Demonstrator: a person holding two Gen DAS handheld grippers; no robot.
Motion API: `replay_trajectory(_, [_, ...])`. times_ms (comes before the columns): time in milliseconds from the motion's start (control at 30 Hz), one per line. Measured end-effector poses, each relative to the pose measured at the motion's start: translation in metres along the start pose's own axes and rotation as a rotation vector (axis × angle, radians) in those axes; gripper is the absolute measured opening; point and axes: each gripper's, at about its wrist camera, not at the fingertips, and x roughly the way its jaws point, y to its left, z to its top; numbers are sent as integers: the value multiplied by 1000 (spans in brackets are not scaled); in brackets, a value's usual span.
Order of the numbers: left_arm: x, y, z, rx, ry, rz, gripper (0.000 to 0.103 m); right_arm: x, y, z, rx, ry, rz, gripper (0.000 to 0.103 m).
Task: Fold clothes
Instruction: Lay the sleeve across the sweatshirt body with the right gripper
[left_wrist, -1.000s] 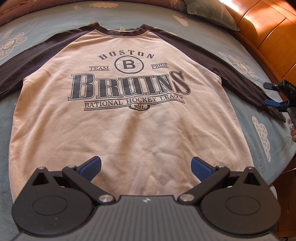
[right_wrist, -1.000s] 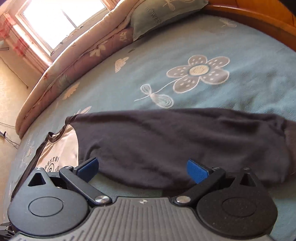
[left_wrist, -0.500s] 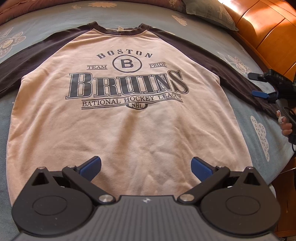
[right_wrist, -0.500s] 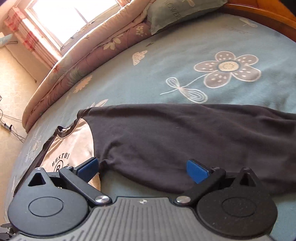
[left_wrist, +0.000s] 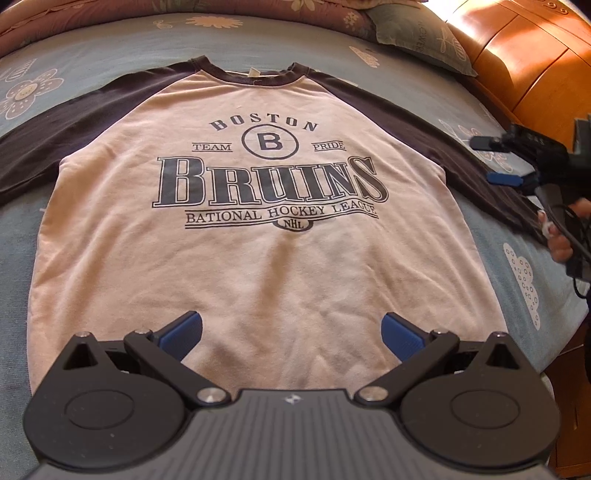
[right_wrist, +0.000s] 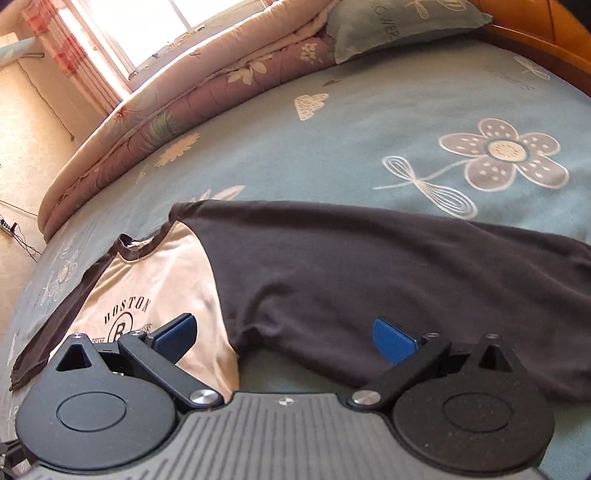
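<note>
Left tongs, black w/ blue pads, are hovering wide apart over the hem end of the cream cotton raglan shirt w/ dark brown sleeves and navy "Boston Bruins" print, gripping nothing. The shirt is lying flat, face up, on the pale blue flower-print bed sheet, collar pointing away, both sleeves spread out to the sides.

Right tongs are also spread wide & empty, hanging just above the dark right-side sleeve near the armpit seam, w/ the cuff end trailing off to the right. In the left view those tongs are showing at the far right edge w/ the person's hand wrapped round the handle.

Step in hand, prob.: picking up that sleeve to fold it in across the chest. To do it well:
- bring the right tongs lower so one pad is sliding under the sleeve edge; pinch 1 layer of sleeve only, not the sheet below
- grab nearer the cuff than the armpit, else the loose end will be dragging
- left tongs could be pinning the body near the hem so the shirt isn't sliding
- lay the sleeve straight across, no twist.

Farther off: a quilted floral duvet rolled along the bed's far side, a grey-green pillow, orange wooden headboard.
</note>
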Motion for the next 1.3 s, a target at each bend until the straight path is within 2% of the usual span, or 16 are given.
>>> replay_trajectory(100, [-2, 7, -2, 5, -17, 39, 102, 32, 13, 0, -14, 40, 7, 103])
replay_trajectory(200, [1, 17, -3, 4, -13, 81, 102, 35, 19, -18, -75, 51, -22, 103])
replay_trajectory(333, [6, 20, -2, 28, -15, 87, 102, 3, 21, -29, -76, 100, -23, 103])
replay_trajectory(400, [11, 20, -3, 55, -31, 81, 102, -18, 25, -31, -58, 74, -14, 103])
replay_trajectory(533, [25, 26, -9, 59, -29, 76, 102, -37, 52, -46, -19, 53, 71, 103])
replay_trajectory(633, [18, 25, -14, 71, -24, 73, 102, -33, 81, -78, -62, 105, 126, 103])
replay_trajectory(800, [0, 40, -29, 5, -3, 39, 102, -24, 114, -149, -187, 207, 36, 103])
replay_trajectory(867, [-8, 47, -41, -21, -9, 30, 102, -34, 120, -173, -243, 145, 5, 103])
replay_trajectory(933, [-14, 50, -50, -34, -6, 19, 102, -40, 124, -186, -266, 121, -22, 103])
replay_trajectory(1067, [-26, 50, -62, -50, 21, 10, 102, -42, 122, -193, -262, 73, -48, 103])
replay_trajectory(1133, [-31, 49, -66, -47, 6, 1, 102, -41, 124, -194, -261, 55, -62, 103])
replay_trajectory(1300, [-30, 45, -79, -72, 31, -17, 102, -38, 130, -202, -307, 23, -102, 103])
